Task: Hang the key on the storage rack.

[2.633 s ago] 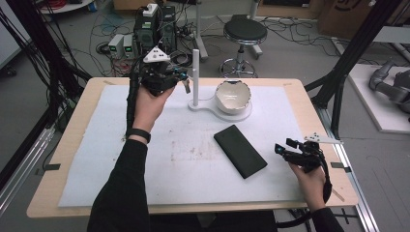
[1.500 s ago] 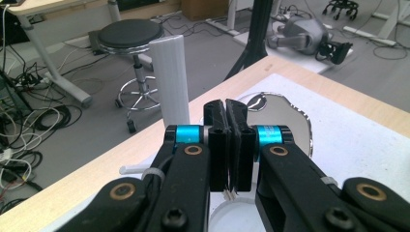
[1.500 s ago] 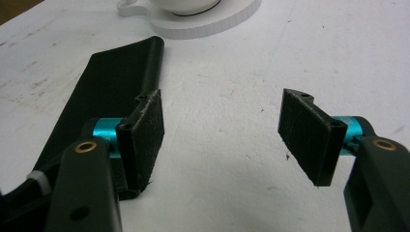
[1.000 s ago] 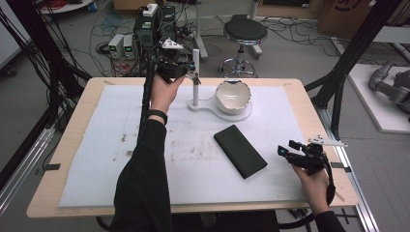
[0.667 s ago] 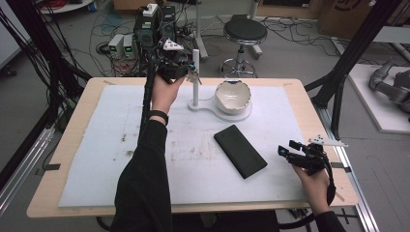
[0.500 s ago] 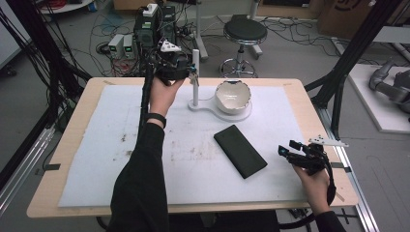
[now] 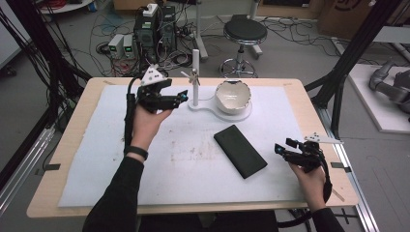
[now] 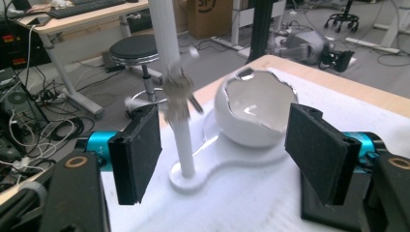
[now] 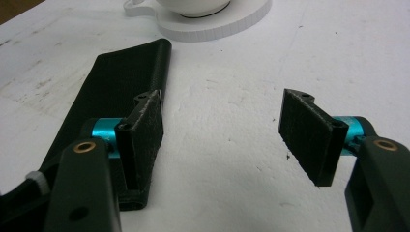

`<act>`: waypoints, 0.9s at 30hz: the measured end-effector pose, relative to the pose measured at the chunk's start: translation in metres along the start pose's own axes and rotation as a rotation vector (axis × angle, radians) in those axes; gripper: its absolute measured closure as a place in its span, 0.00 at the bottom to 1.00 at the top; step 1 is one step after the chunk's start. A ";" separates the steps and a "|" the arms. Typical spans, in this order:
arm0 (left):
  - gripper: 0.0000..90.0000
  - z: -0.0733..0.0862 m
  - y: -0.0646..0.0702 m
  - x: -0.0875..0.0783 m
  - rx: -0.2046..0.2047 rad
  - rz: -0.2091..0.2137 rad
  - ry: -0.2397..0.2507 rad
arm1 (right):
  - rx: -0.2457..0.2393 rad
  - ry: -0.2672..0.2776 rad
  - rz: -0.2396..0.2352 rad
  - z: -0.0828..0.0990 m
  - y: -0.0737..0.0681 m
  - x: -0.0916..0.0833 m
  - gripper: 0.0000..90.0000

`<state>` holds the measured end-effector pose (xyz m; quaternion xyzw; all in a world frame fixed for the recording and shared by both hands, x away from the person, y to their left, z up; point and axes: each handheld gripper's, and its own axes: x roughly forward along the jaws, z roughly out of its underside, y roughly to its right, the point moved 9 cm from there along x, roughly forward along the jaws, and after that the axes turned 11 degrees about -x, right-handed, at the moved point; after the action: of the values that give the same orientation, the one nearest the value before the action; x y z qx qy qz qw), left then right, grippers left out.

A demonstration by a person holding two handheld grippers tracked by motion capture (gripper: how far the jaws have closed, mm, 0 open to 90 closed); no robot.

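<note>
On the white foam mat (image 7: 96,159) covering the wooden table, the left gripper (image 7: 183,98) is held raised at the far left, its jaws spread wide and empty. In the left gripper view (image 8: 222,145) they frame a slim white upright post (image 8: 169,72) with a bunch of metal keys (image 8: 176,96) hanging on it. Just right of the post, on the same flat white base (image 7: 212,104), sits a white cracked-eggshell bowl (image 7: 233,95). A flat black rectangular case (image 7: 240,151) lies diagonally mid-mat. At the right edge, the right gripper (image 7: 281,147) rests low, jaws wide apart and empty, the case beside its left jaw in the right gripper view (image 9: 220,137).
</note>
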<state>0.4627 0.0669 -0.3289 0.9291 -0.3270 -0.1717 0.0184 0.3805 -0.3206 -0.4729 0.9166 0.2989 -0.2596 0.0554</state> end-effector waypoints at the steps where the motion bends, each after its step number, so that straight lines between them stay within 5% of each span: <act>1: 0.31 0.005 0.001 -0.006 -0.001 0.003 0.011 | -0.005 0.003 -0.001 -0.001 0.000 0.001 0.37; 11: 0.29 0.064 0.013 -0.051 -0.057 0.057 0.045 | -0.039 0.000 0.001 -0.007 -0.002 0.009 0.34; 18: 0.26 0.107 0.006 -0.075 -0.058 0.021 0.036 | -0.053 -0.012 0.003 -0.012 0.000 0.014 0.26; 27: 0.26 0.121 -0.005 -0.091 -0.104 0.040 0.069 | -0.067 -0.011 0.014 -0.016 -0.002 0.014 0.24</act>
<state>0.3594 0.1363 -0.4154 0.9255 -0.3355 -0.1560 0.0813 0.3959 -0.3080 -0.4662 0.9148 0.3009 -0.2540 0.0894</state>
